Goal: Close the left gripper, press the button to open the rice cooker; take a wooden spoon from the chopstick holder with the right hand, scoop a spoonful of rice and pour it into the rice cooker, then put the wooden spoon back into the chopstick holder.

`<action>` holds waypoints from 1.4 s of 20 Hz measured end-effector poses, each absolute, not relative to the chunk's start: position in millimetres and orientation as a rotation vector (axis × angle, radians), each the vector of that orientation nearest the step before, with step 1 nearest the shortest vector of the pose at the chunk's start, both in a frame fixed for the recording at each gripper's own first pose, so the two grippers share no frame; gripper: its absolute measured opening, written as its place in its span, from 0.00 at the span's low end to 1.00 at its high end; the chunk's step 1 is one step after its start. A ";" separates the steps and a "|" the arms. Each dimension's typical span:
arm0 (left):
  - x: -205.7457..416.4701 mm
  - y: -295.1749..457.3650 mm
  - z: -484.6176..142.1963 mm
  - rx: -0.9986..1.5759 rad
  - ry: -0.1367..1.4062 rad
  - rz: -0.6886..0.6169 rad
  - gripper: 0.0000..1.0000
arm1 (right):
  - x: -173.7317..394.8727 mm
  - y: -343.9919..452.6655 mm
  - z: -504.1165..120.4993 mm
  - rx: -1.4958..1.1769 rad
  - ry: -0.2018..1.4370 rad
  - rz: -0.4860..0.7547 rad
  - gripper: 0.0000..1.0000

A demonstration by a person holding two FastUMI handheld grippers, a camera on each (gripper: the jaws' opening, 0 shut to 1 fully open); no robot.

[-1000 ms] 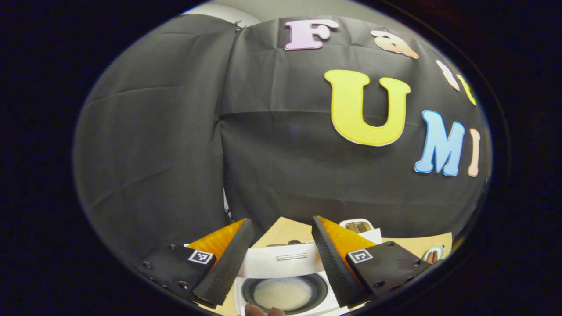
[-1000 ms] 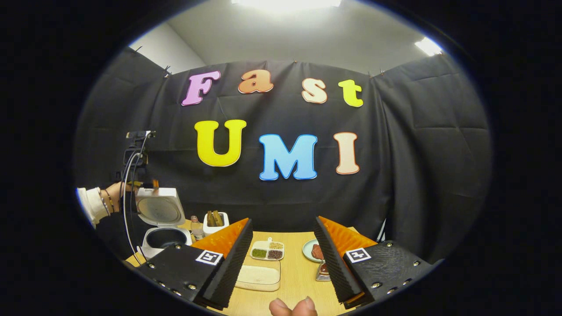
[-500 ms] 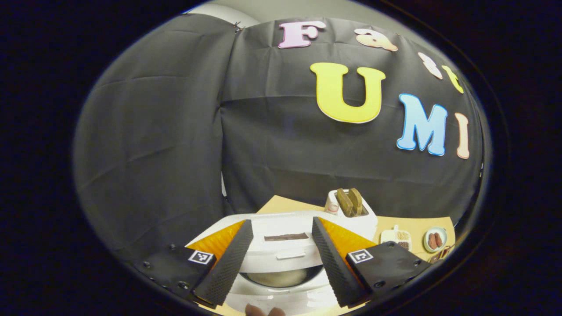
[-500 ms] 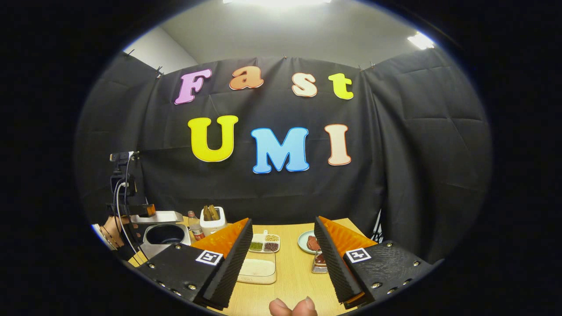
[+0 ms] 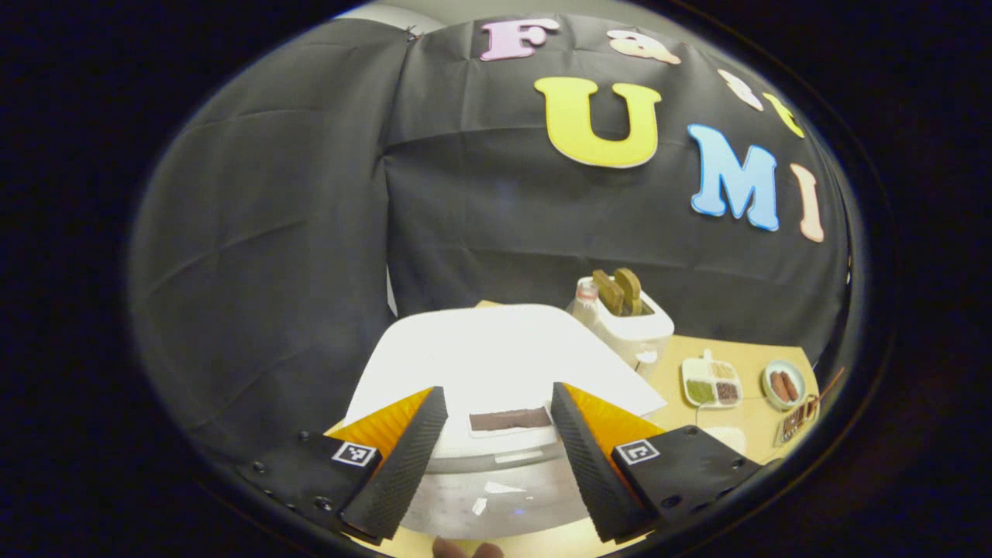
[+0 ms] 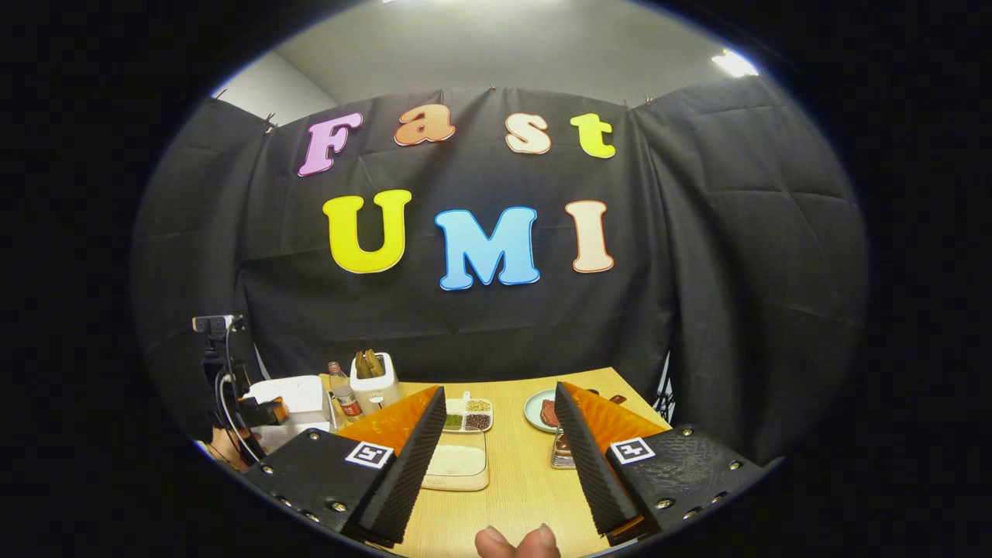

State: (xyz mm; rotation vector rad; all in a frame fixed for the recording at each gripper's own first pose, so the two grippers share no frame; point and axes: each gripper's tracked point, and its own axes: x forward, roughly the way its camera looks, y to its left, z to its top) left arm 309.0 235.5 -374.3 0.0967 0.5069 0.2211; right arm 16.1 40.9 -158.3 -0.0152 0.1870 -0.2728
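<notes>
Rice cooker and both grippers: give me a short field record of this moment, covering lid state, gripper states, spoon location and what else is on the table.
rice cooker: lid down, white top facing the camera
left gripper: open, fingers either side of the cooker's front panel, holding nothing
right gripper: open, empty, above the table
wooden spoons: upright in the chopstick holder
rice tray: on the table, between the right gripper's fingers in the right gripper view
other items: divided grain dish, plate
</notes>
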 end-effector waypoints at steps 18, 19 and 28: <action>243.7 168.4 -277.6 0.023 0.351 0.083 0.97 | 3.4 26.5 -146.2 -0.004 0.162 -0.266 0.87; 230.5 149.2 -256.3 0.035 0.322 0.055 0.94 | 4.4 23.1 -141.6 0.003 0.153 -0.261 0.87; 102.9 5.4 -97.4 0.026 0.102 -0.090 0.94 | -7.4 -28.3 -71.6 0.027 0.019 -0.193 0.87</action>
